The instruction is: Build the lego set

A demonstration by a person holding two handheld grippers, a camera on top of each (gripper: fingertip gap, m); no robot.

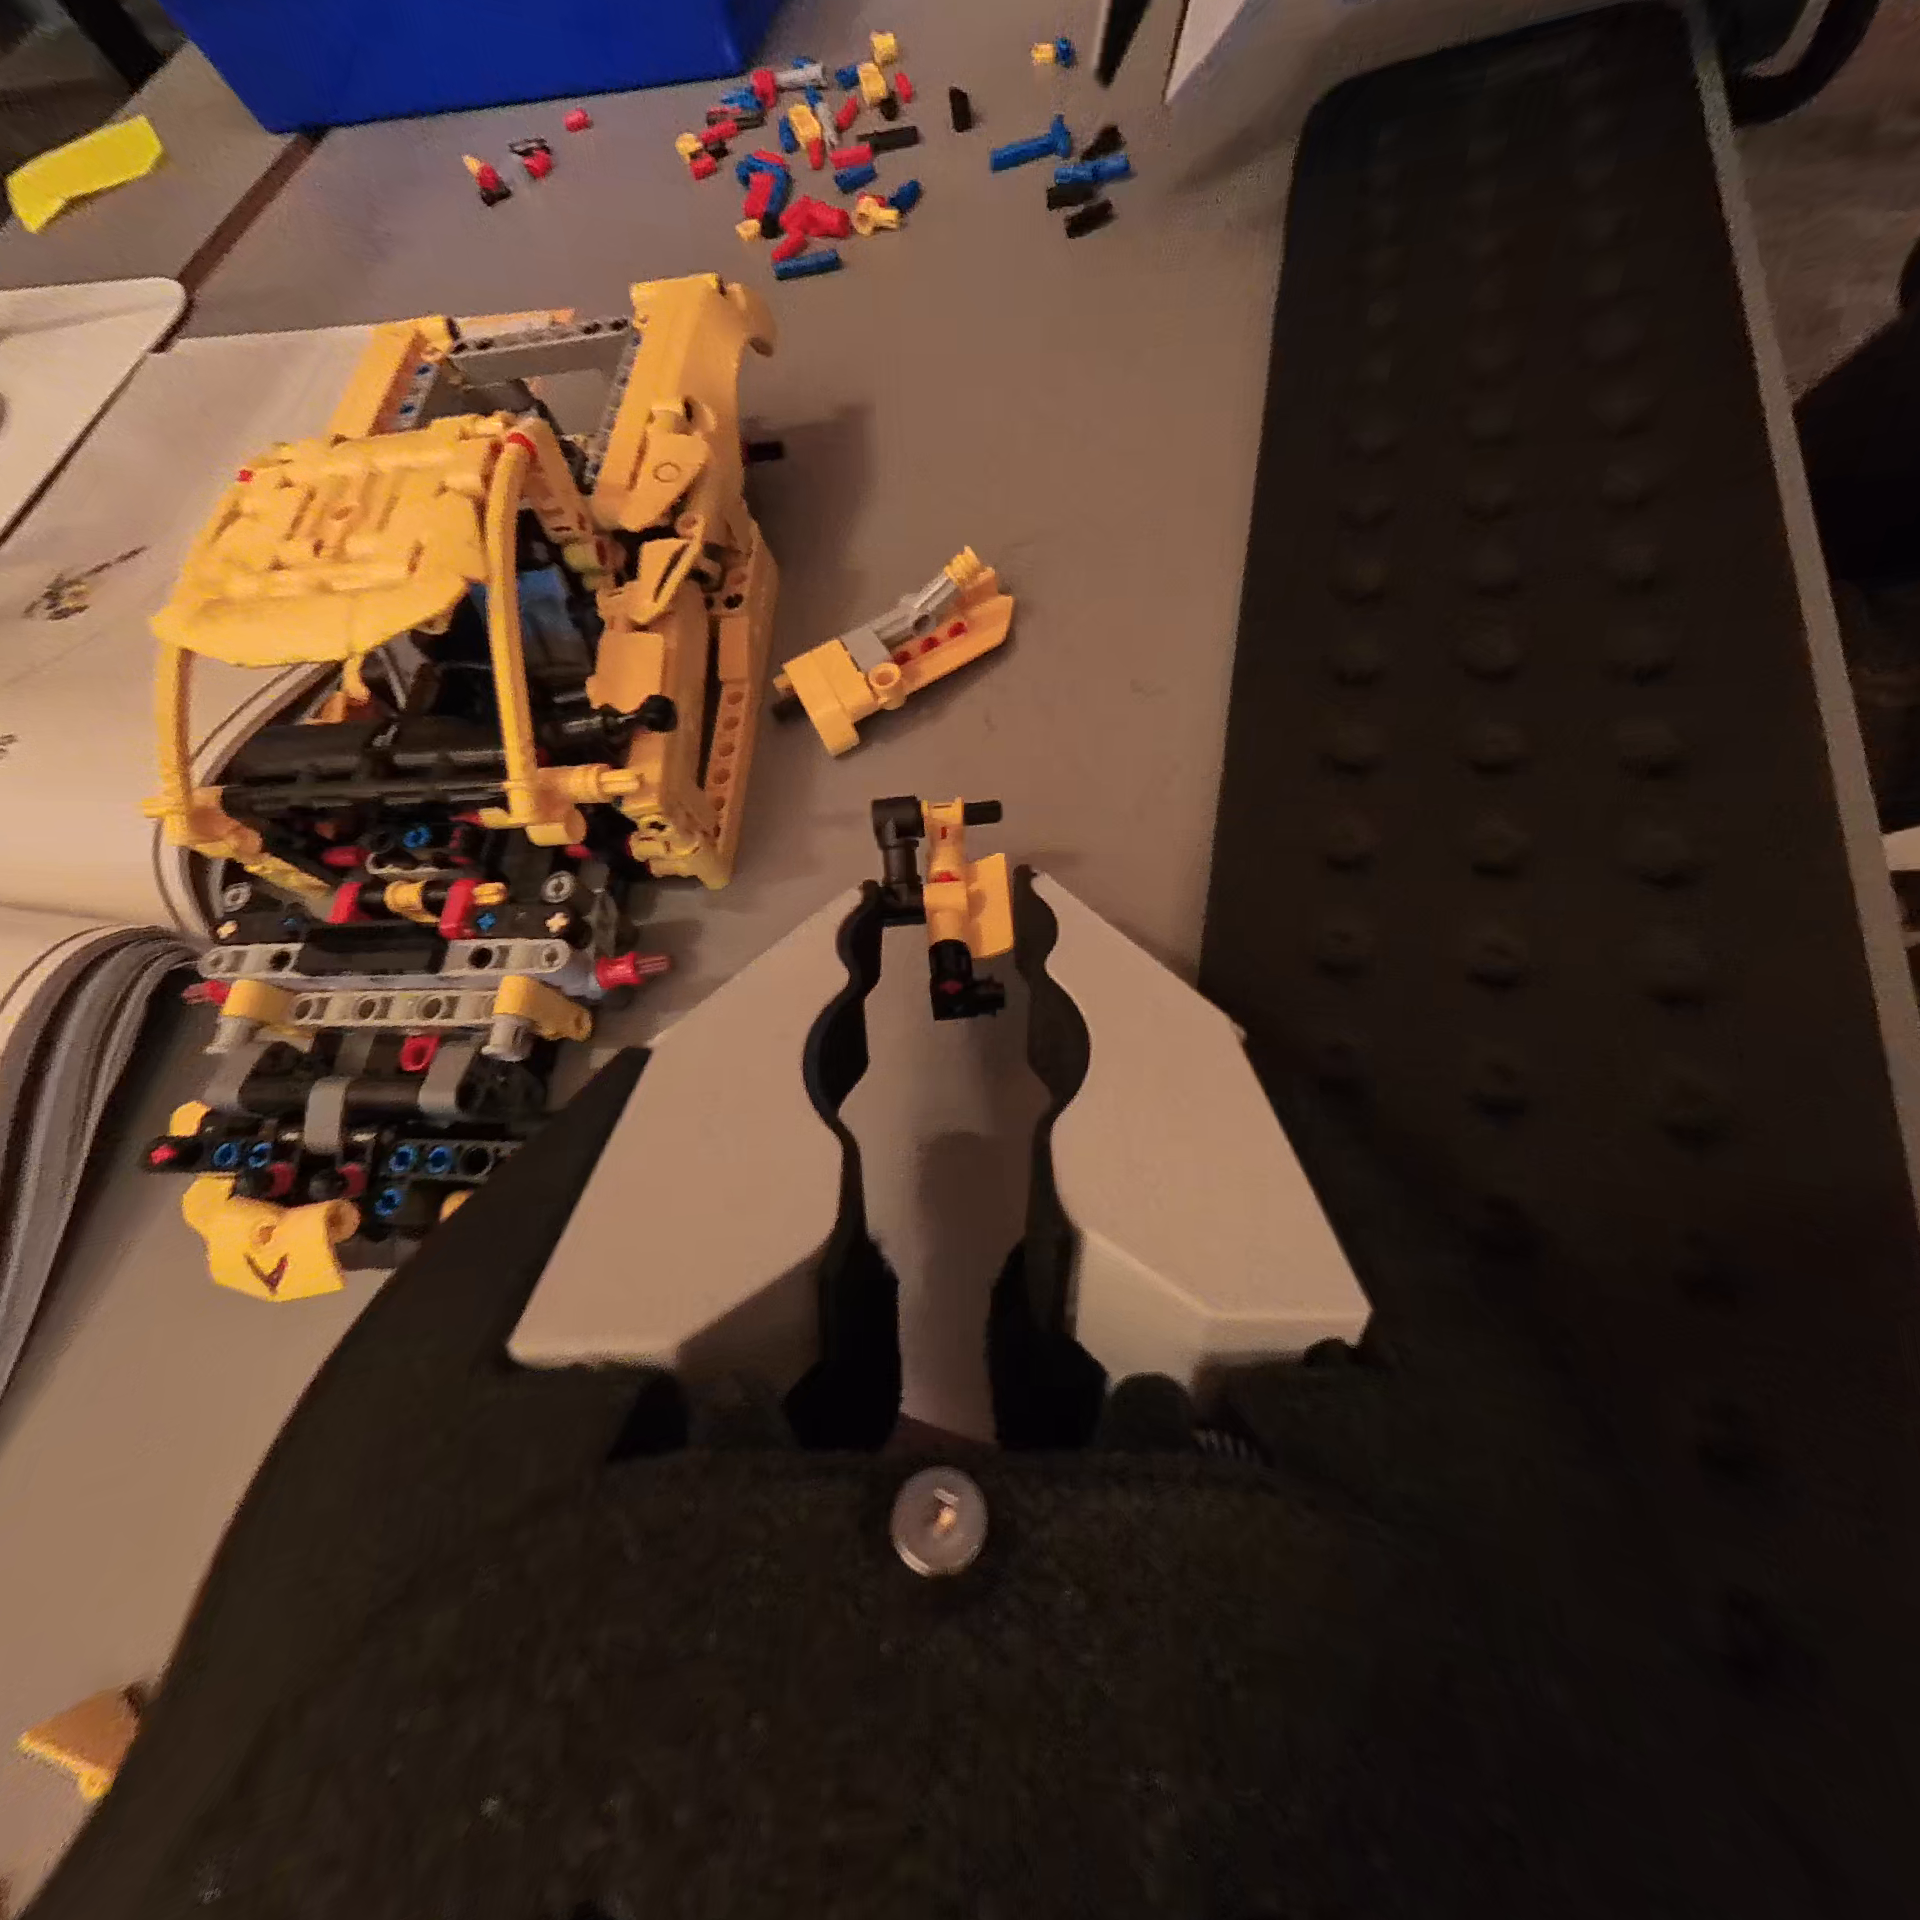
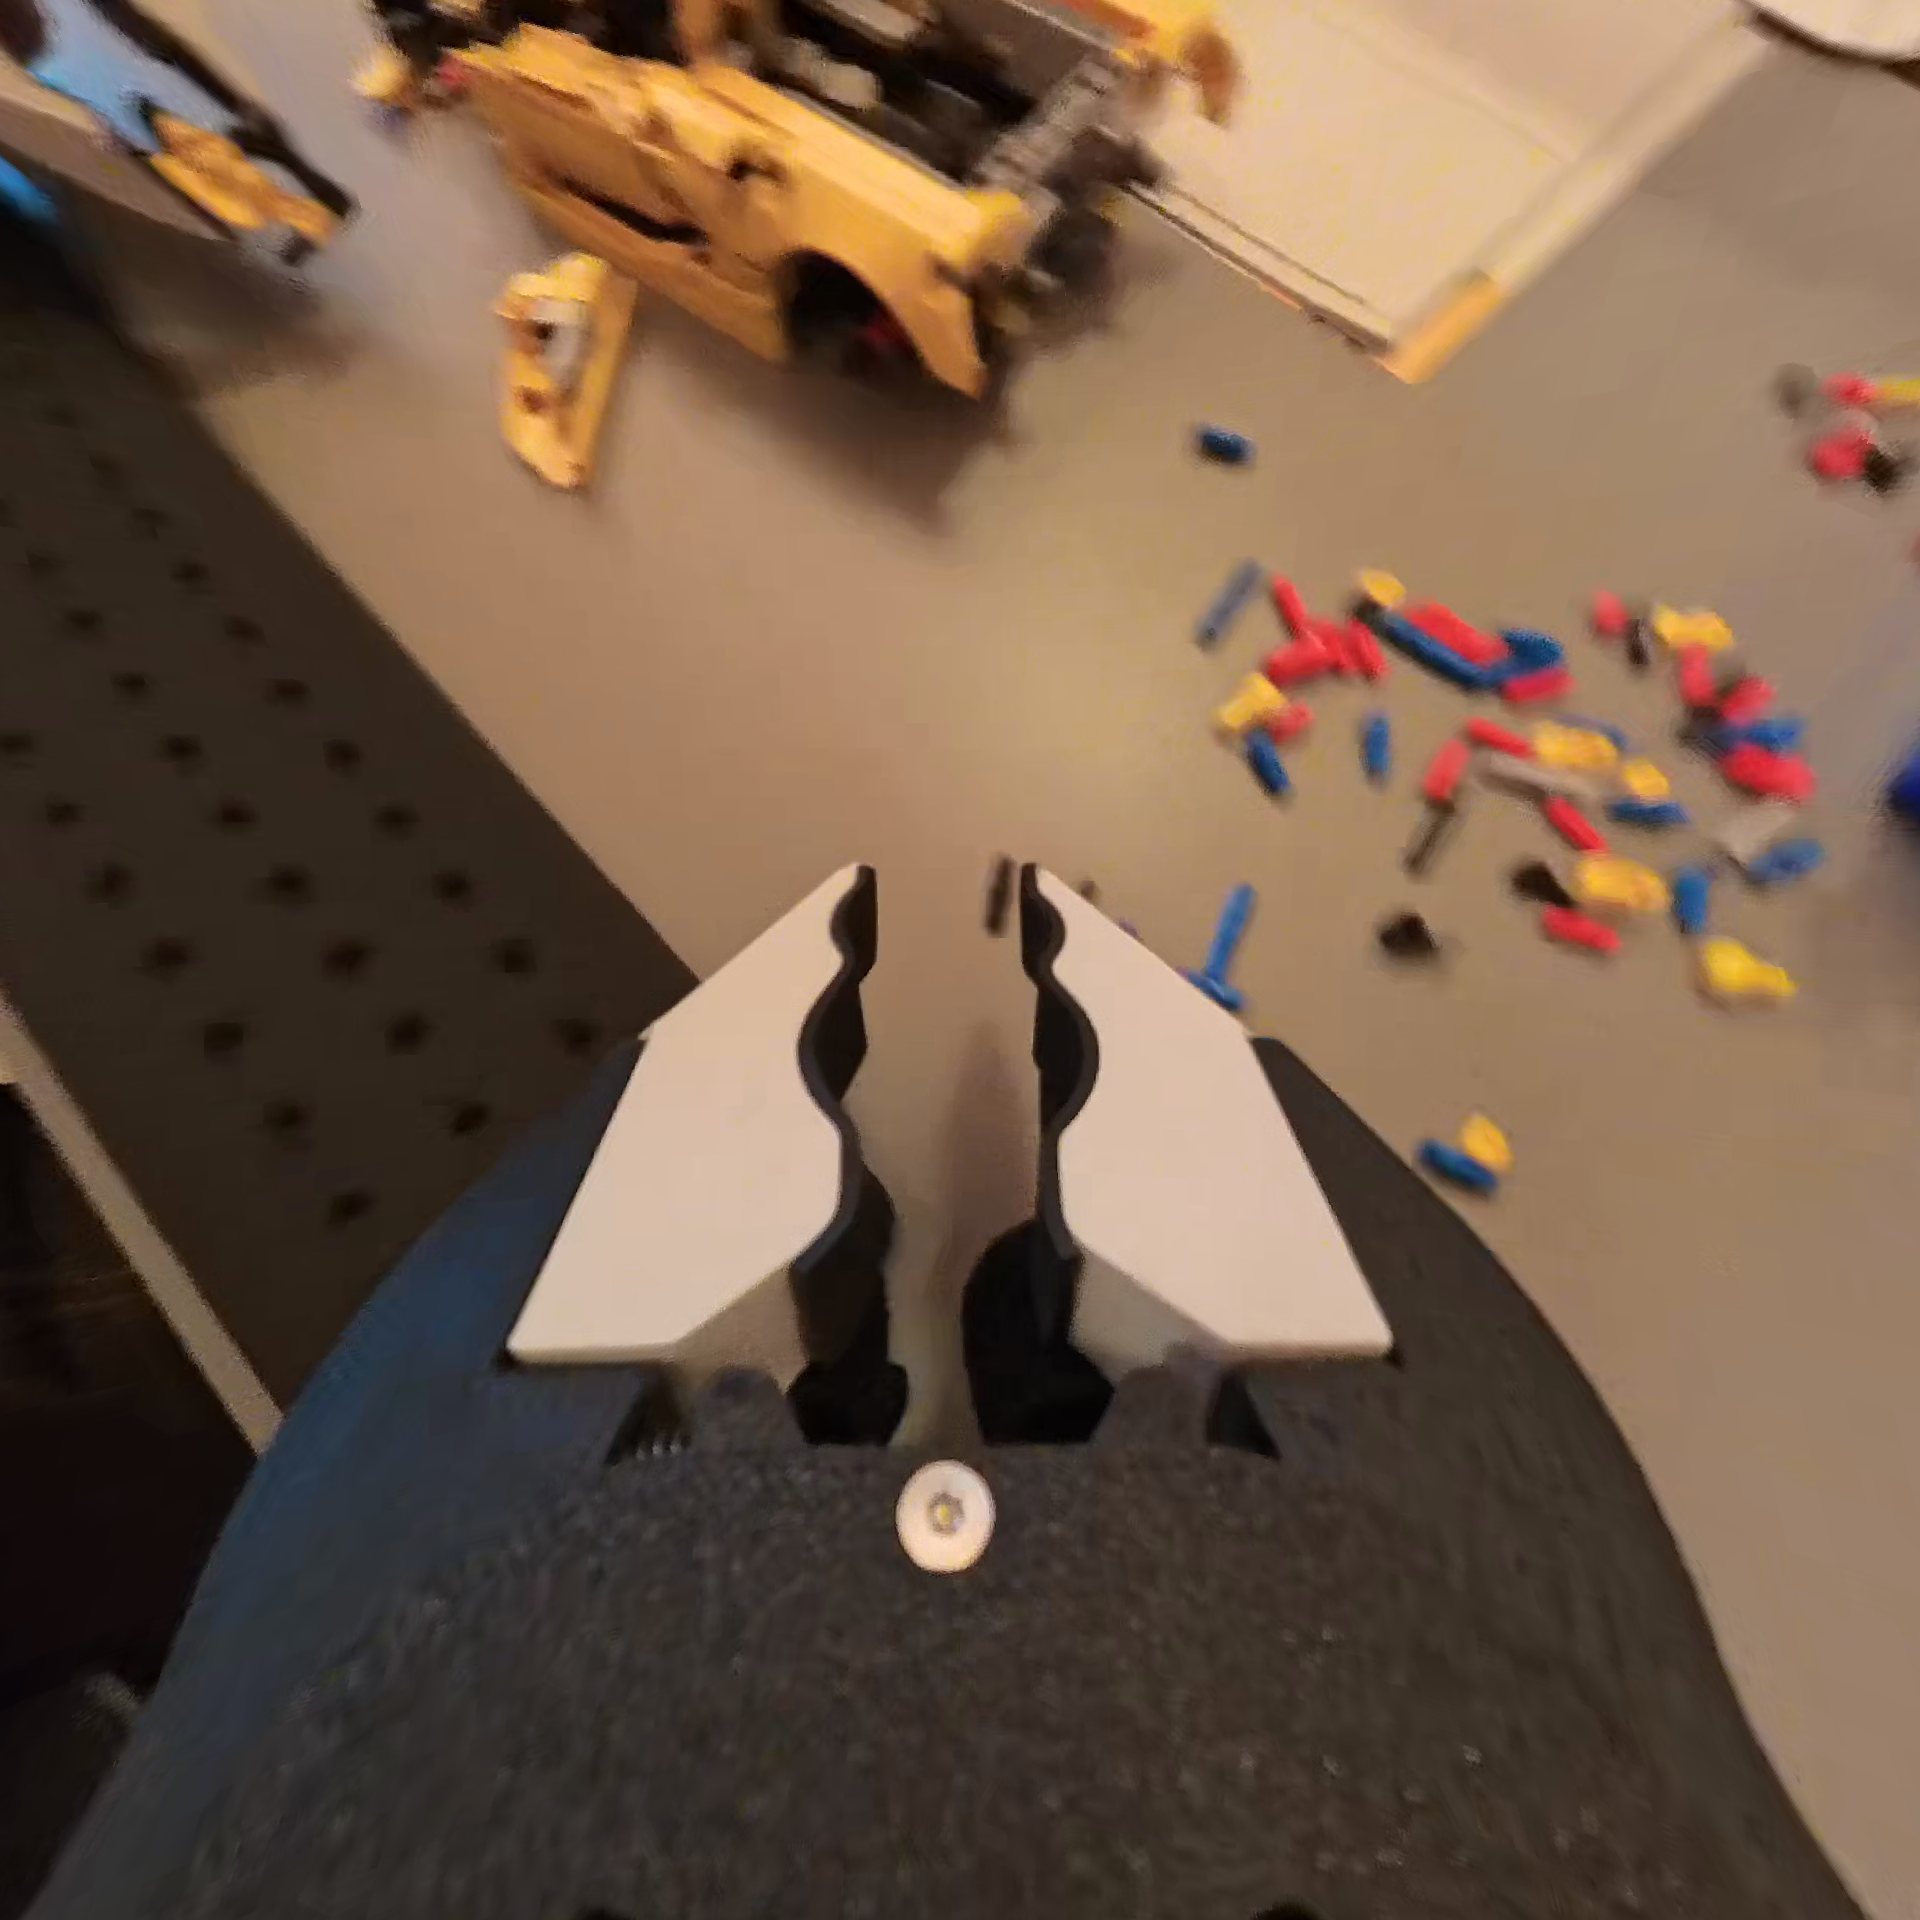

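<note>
A partly built yellow lego car (image 1: 447, 727) lies on the grey table, its black chassis with red and blue pins exposed. My left gripper (image 1: 948, 888) is shut on a small yellow and black sub-assembly (image 1: 961, 904), held just right of the car's front. A yellow panel sub-assembly (image 1: 894, 649) lies on the table between them. My right gripper (image 2: 945, 878) is slightly open and empty, above bare table. In the blurred right wrist view the car (image 2: 810, 208) and the panel (image 2: 561, 364) are far ahead, and the pile of loose pieces (image 2: 1558, 748) is to the right.
Loose red, blue, yellow and black pieces (image 1: 821, 145) lie beyond the car. A black perforated board (image 1: 1507, 727) runs along the right. An open instruction booklet (image 1: 62, 623) lies under and left of the car. A blue bin (image 1: 468, 52) stands at the back. The left gripper's tips are roughly 25 cm from the right gripper's.
</note>
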